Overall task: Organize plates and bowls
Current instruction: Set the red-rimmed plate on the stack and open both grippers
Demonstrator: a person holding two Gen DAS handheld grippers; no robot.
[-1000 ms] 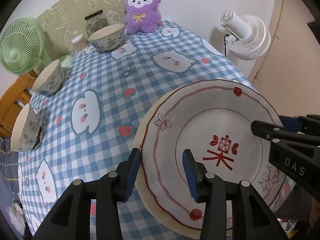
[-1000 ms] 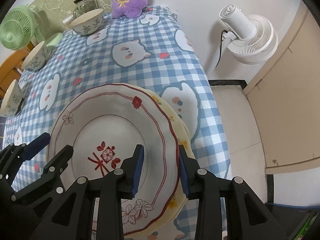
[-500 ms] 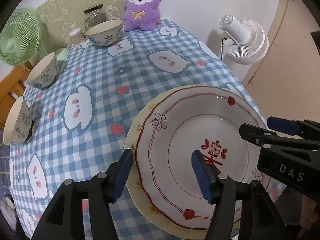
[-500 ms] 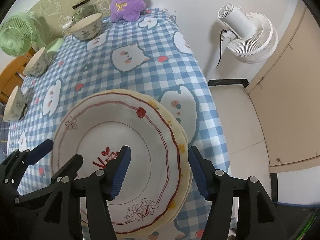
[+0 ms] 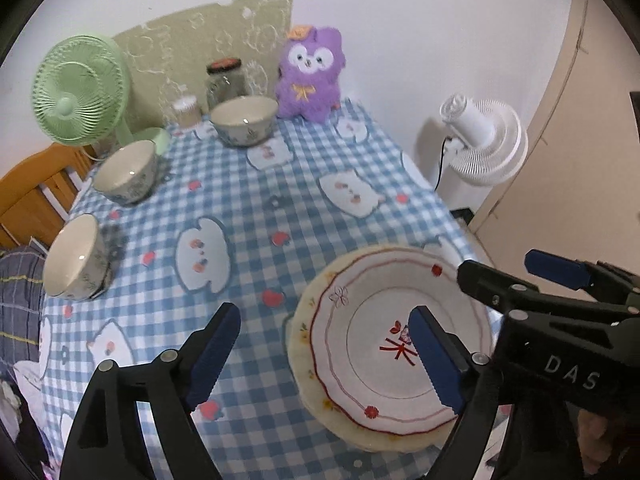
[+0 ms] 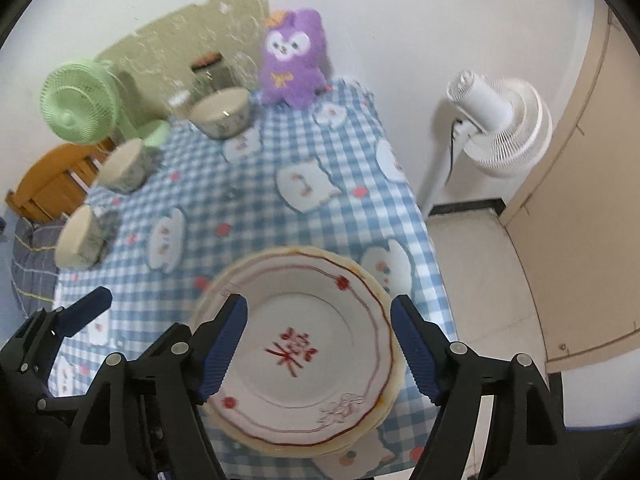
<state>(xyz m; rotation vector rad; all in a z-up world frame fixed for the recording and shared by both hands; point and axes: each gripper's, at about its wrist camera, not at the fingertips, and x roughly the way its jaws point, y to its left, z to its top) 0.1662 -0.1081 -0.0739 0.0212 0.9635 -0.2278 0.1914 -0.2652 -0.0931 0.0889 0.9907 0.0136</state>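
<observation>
Two plates are sitting stacked at the near right corner of the counter point(image 5: 248, 184): a white plate with red trim point(image 5: 372, 376) is lying on top of a cream plate point(image 5: 316, 402), whose scalloped edge is peeking out around it. Three bowls are standing well apart along the left and far side: the near bowl point(image 5: 74, 258), the middle bowl point(image 5: 124, 172) and the far bowl point(image 5: 244, 118). Two fans are showing, a green fan point(image 5: 78, 92) at the far left and a white fan point(image 5: 486, 140) off the right edge. One purple plush point(image 5: 310, 76), one glass jar point(image 5: 224, 78) and one small white-lidded pot point(image 5: 186, 110) are lining the far end.

The left tongs point(image 5: 326, 354) are hanging wide apart, gripping nothing, over the stack's left rim. The right tongs point(image 6: 318, 346) are also spread wide, straddling the stack with nothing between them.

The right wrist view is showing pale floor point(image 6: 476, 256) beside the counter; the left wrist view is showing the bowls more sharply.
</observation>
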